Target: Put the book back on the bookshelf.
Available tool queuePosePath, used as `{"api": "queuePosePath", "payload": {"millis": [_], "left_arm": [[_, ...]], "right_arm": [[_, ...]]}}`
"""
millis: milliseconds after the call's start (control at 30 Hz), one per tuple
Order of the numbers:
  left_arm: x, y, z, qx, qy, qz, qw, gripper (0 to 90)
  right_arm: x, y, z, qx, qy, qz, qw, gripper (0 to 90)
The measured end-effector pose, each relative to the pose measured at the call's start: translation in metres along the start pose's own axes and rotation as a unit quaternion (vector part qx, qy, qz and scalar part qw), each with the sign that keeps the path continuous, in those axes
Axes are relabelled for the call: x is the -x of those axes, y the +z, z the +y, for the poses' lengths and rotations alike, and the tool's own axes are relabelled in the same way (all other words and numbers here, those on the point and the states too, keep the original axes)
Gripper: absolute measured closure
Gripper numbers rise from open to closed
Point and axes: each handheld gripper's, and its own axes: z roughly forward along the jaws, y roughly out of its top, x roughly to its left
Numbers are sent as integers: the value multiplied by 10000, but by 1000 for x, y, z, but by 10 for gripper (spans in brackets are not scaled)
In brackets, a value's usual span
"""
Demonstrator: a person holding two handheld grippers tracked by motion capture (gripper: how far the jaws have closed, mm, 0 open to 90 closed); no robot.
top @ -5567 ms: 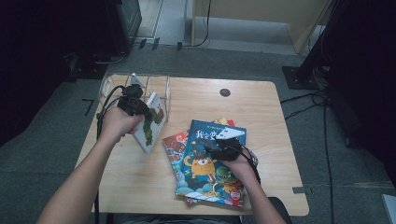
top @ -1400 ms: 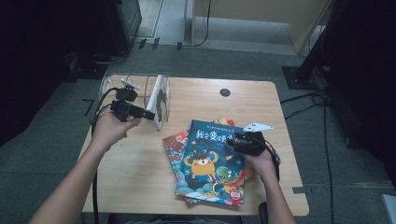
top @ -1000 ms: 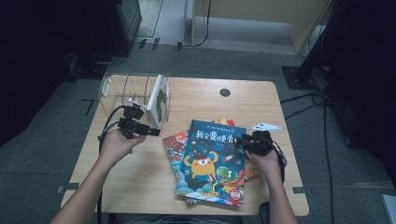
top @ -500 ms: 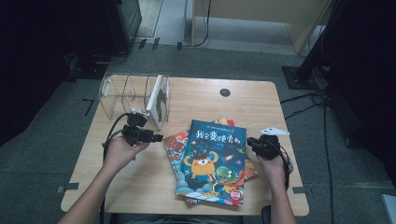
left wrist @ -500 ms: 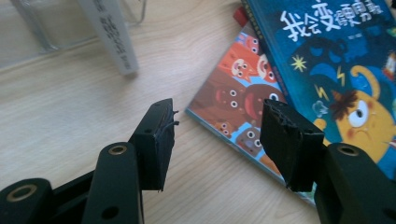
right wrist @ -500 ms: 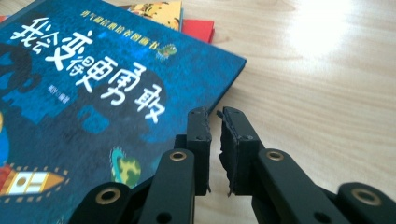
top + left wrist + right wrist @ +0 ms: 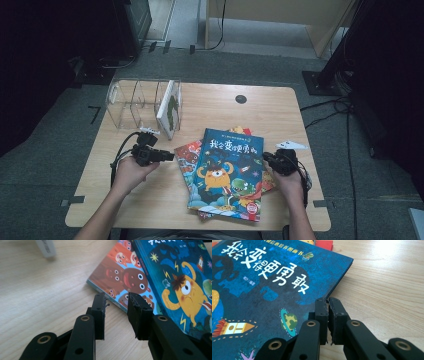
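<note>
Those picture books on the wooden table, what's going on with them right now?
A person works two black grippers at a light wooden table. The right gripper, jaws closed together with nothing between them, sits at the right edge of the dark blue picture book topping the stack. The left gripper, whose jaws have just been closing, is open and empty, low over the table near the corner of the orange-red monster book. One white book already stands in the clear plastic rack.

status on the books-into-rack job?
Done: one book stands upright in the clear rack. In hand: nothing; left gripper, jaws just closing with nothing between them, hovers near the red book; right gripper, shut, sits at the blue book edge. Left: the flat stack.
</note>
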Motion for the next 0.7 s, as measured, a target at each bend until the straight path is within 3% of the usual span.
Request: {"api": "queuePosePath", "payload": {"millis": [200,333,433,533,700], "left_arm": [[6,6,-6,-19,124,-140,9998,796],[12,7,-11,59,221,-144,9996,804],[16,6,-14,158,244,-78,9995,802],[20,6,-15,191,214,-146,9995,826],[28,12,-18,80,323,-116,9994,831]], "right_arm": [[-5,5,4,-12,-50,10,10000,865],[-8,9,7,-21,-100,52,9999,863],[-9,11,9,-35,-109,-26,9999,860],[-11,13,11,-30,-136,-95,9999,862],[-13,16,13,2,-141,-125,9998,879]]}}
